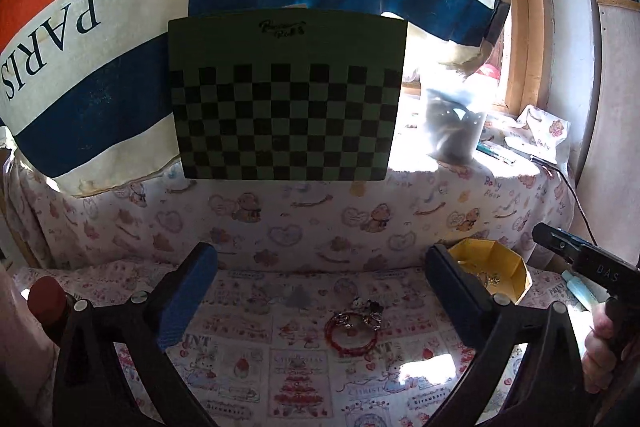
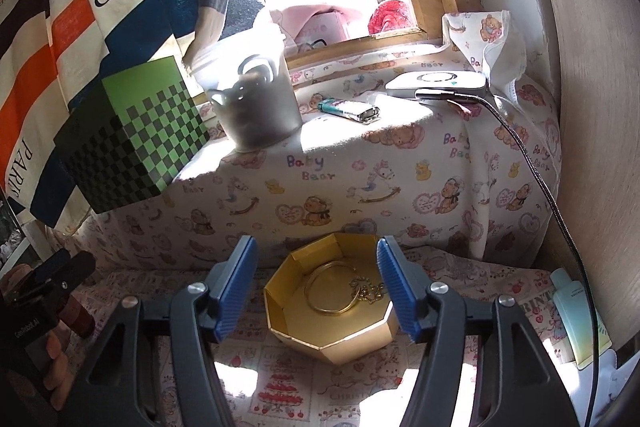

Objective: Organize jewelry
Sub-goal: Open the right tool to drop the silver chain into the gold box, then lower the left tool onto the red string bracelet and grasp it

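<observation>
- My left gripper (image 1: 320, 291) has its two blue pads spread wide apart with nothing between them, filling the lower part of the left wrist view.
- A red bracelet (image 1: 351, 334) lies flat on the printed cloth of the table (image 1: 304, 383), low in the frame and a little right of centre, inside the gap between my left pads and nearer the right-hand one.
- Small charms or rings (image 1: 366, 307) sit just beyond the bracelet, touching or nearly touching its far edge; I cannot tell whether they are attached to it.
- The bracelet is a loop, so it has no real long axis; the charm cluster marks its far side.
- My right gripper (image 2: 318, 291) is also spread open and empty, hovering over the gold octagonal box (image 2: 332, 307) at the lower centre of the right wrist view.
- The box is open-topped and already holds a gold bangle (image 2: 330, 291) and a short gold chain (image 2: 370, 293) lying against the bangle's right side.
- In the left wrist view the same box shows at the right, just behind my right-hand pad, so it lies to the right of and beyond the bracelet.
- Judgement: the left gripper is plainly the nearer one to the bracelet, which lies straight ahead and slightly below; the coming move is likely a descent and closing on the red loop, then a carry rightward to the box.
</observation>
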Available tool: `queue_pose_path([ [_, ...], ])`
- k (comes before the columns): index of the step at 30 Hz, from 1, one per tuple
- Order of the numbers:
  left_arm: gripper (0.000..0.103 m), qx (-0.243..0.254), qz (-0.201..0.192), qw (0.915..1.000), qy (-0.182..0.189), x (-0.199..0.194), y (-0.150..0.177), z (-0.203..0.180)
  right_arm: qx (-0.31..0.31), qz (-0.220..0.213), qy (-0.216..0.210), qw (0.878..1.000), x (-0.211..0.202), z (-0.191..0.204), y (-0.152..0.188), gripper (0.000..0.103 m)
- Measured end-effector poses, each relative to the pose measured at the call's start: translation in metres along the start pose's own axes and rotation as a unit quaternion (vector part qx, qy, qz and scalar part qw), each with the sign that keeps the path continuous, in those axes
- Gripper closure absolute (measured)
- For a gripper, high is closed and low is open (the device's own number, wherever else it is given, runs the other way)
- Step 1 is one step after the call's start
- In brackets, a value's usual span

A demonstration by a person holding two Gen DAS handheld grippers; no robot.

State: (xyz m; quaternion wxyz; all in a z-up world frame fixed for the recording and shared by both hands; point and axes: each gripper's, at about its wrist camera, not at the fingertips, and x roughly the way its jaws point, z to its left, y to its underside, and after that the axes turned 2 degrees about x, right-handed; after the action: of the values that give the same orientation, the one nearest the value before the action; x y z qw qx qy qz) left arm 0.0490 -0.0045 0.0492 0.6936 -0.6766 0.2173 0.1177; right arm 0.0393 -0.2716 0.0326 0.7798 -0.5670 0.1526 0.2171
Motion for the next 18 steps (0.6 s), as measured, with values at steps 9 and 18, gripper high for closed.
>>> queue_pose_path([
  [9,0.020,-0.001,0.125,0.9921,0.006,0.059,0.029,-0.001,-0.018,0.020,0.026,0.999,0.012,0.006,0.009,0.041],
  [18,0.034,0.046,0.211,0.9763,-0.018,0.095,0.054,-0.024,-0.022,0.032,0.039,0.998,0.016,0.007,0.010,0.040],
])
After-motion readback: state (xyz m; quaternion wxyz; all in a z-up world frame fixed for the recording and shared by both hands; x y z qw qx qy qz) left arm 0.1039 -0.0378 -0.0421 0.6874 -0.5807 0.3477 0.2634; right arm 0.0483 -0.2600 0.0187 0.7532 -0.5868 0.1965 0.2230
